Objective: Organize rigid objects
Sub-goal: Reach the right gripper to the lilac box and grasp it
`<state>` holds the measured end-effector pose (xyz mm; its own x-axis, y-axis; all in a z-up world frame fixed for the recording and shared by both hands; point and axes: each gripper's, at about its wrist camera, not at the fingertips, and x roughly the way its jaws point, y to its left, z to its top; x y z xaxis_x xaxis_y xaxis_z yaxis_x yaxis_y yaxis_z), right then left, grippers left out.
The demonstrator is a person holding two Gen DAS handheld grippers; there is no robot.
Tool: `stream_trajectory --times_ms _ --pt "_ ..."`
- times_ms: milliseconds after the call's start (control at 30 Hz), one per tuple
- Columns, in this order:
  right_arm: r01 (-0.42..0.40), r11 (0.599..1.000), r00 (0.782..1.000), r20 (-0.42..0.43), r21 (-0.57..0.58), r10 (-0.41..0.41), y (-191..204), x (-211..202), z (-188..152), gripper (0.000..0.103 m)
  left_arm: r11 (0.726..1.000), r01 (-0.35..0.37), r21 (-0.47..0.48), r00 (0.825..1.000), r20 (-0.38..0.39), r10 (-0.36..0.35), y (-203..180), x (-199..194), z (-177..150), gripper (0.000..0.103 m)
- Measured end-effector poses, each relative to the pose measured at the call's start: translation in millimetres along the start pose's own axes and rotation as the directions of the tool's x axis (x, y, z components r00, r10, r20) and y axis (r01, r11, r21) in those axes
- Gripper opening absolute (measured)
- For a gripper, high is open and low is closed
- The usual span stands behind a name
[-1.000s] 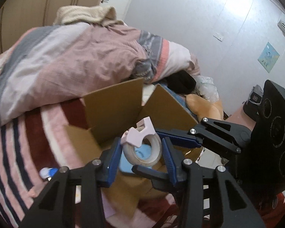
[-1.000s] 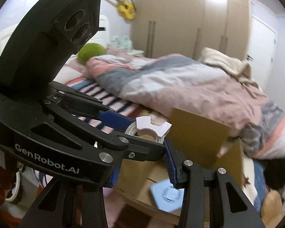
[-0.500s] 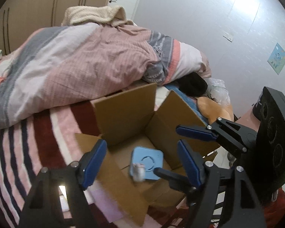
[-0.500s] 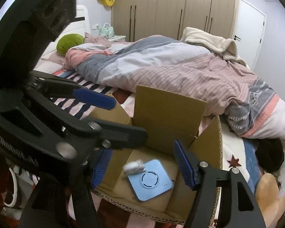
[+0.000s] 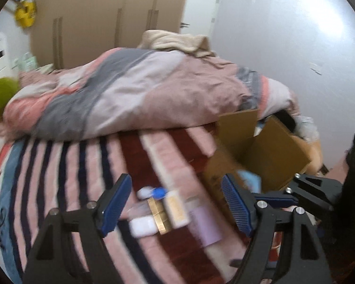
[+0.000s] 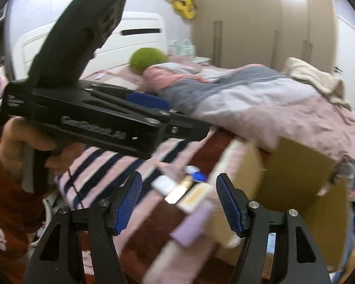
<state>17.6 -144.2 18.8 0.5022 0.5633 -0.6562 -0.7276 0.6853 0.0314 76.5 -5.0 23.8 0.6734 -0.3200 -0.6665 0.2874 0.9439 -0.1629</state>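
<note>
Both jaws are held wide and empty: the left hand-held gripper (image 5: pixel 176 204) and right hand-held gripper (image 6: pixel 178 204) are poised above small boxes (image 5: pixel 175 209) clustered on the striped bed (image 5: pixel 59 177), just left of the cardboard box (image 5: pixel 274 156).

My left gripper (image 5: pixel 176 207) is hanging with jaws wide apart above a cluster of small items (image 5: pixel 164 209) that is lying on the bedspread (image 5: pixel 59 177). The cardboard box (image 5: pixel 267 156) is sitting just to the right of that cluster, the quilt (image 5: pixel 135 94) behind both. My right gripper (image 6: pixel 178 201) is hovering, fingers spread, over the same items, left gripper above and to its left.
</note>
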Motion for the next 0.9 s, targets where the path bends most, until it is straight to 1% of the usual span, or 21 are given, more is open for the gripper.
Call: stream_trajectory --times_ms 100,200,267,333,367,433,467,533,567,633,667,733,767,800,867,900 --pt "-0.102 0.995 0.995 -0.015 0.018 0.102 18 19 -12 0.062 0.999 -0.032 -0.014 0.999 -0.004 0.032 22 0 -28 0.076" --pt "-0.121 0.991 0.991 -0.047 0.052 0.123 29 42 -31 0.062 0.998 -0.063 -0.027 0.998 -0.028 0.062 40 6 -57 0.076" --pt "-0.102 0.990 0.992 -0.061 0.095 0.108 30 56 -44 0.062 0.997 -0.066 -0.039 0.997 -0.034 0.065 49 9 -72 0.076" --pt "-0.011 0.983 0.998 -0.053 0.185 0.021 24 68 -63 0.062 0.998 -0.028 -0.058 0.999 -0.025 0.027 58 12 -89 0.076" --pt "0.013 0.978 0.999 -0.052 0.207 -0.002 20 71 -69 0.062 0.998 -0.007 -0.069 1.000 -0.022 0.005 60 13 -96 0.076" --pt "0.136 0.951 0.990 -0.068 0.276 -0.122 10 83 -88 0.062 0.997 0.004 -0.079 1.000 -0.026 -0.007 63 17 -106 0.076" --pt "0.167 0.942 0.986 -0.072 0.291 -0.153 5 84 -93 0.062 0.997 0.002 -0.079 1.000 -0.030 -0.004 63 19 -110 0.076" --pt "0.253 0.917 0.967 -0.097 0.307 -0.234 -2 94 -105 0.062 0.997 -0.003 -0.072 0.999 -0.035 0.001 62 22 -118 0.076" --pt "0.306 0.900 0.952 -0.099 0.310 -0.290 -5 98 -111 0.062 0.998 0.004 -0.065 1.000 -0.030 -0.006 61 22 -121 0.076" --pt "0.368 0.876 0.929 -0.089 0.311 -0.358 -9 100 -114 0.062 0.998 0.031 -0.056 0.999 -0.014 -0.032 59 20 -124 0.076" --pt "0.375 0.872 0.927 -0.090 0.315 -0.365 -10 101 -116 0.061 0.998 0.042 -0.056 0.999 -0.008 -0.042 59 19 -125 0.076" --pt "0.428 0.848 0.903 -0.102 0.311 -0.418 -12 105 -116 0.053 0.997 0.052 -0.061 0.999 0.002 -0.052 58 17 -124 0.076" --pt "0.460 0.834 0.886 -0.101 0.306 -0.452 -13 105 -116 0.052 0.997 0.053 -0.061 0.999 0.004 -0.052 58 17 -124 0.076" --pt "0.469 0.826 0.881 -0.097 0.313 -0.464 -15 106 -116 0.052 0.997 0.056 -0.060 0.998 0.008 -0.056 58 17 -123 0.076" --pt "0.449 0.837 0.893 -0.118 0.313 -0.435 -17 112 -117 0.049 0.996 0.063 -0.066 0.998 0.007 -0.062 58 18 -122 0.076" --pt "0.447 0.839 0.894 -0.128 0.309 -0.429 -18 114 -117 0.037 0.996 0.063 -0.069 0.998 0.005 -0.063 57 19 -121 0.076"
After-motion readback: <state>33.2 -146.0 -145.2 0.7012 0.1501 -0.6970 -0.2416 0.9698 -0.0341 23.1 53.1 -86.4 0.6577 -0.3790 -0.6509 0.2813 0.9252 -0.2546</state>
